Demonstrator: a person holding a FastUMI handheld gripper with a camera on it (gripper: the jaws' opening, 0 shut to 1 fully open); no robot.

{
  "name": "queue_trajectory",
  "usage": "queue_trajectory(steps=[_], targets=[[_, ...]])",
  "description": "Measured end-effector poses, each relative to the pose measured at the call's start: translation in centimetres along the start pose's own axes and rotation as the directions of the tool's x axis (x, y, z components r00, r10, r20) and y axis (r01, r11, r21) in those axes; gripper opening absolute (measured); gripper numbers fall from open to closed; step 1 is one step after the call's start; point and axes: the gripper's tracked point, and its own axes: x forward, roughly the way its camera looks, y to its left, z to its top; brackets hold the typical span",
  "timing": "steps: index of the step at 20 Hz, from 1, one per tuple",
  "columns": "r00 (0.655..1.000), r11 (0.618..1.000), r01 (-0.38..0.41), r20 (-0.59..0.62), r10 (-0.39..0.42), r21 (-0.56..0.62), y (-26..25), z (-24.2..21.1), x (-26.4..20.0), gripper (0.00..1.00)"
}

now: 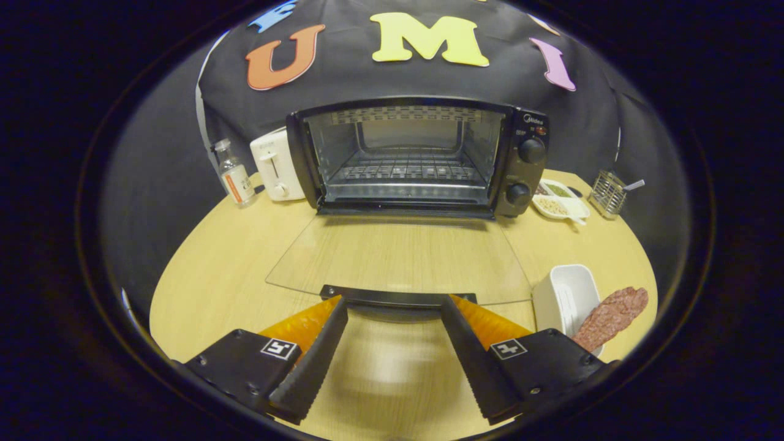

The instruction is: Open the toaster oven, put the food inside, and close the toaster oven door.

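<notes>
Toaster oven [422,156] door [398,260] is already down flat; tool [394,304] spread wide, holding nothing, meat [612,317] waits on counter [208,282], then closing.

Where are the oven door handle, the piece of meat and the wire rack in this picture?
oven door handle [398,297], gripper view, middle of the bar, just ahead of the open fingers.
piece of meat [612,316], gripper view, middle of its top.
wire rack [407,168], gripper view, centre of the grid.
</notes>
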Motion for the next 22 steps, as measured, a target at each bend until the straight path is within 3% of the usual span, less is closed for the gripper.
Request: queue_trajectory(steps=[7,11,14,18,21,22], targets=[[0.995,0.991,0.059,0.083,-0.049,-0.117,-14.3,5.7,-6.0,1.0],[0.999,0.994,0.045,0.018,-0.043,-0.102,-22.4,4.1,-6.6,1.0],[0.993,0.996,-0.085,-0.085,0.082,-0.031,-24.3,0.7,-6.1,0.98],[0.932,0.952,-0.281,-0.2,0.301,0.124,-23.3,-2.9,-6.3,0.87],[0.853,0.865,-0.382,-0.237,0.465,0.324,-21.8,-4.3,-6.7,0.6],[0.842,0.844,-0.386,-0.232,0.487,0.373,-21.7,-4.4,-6.6,0.51]])
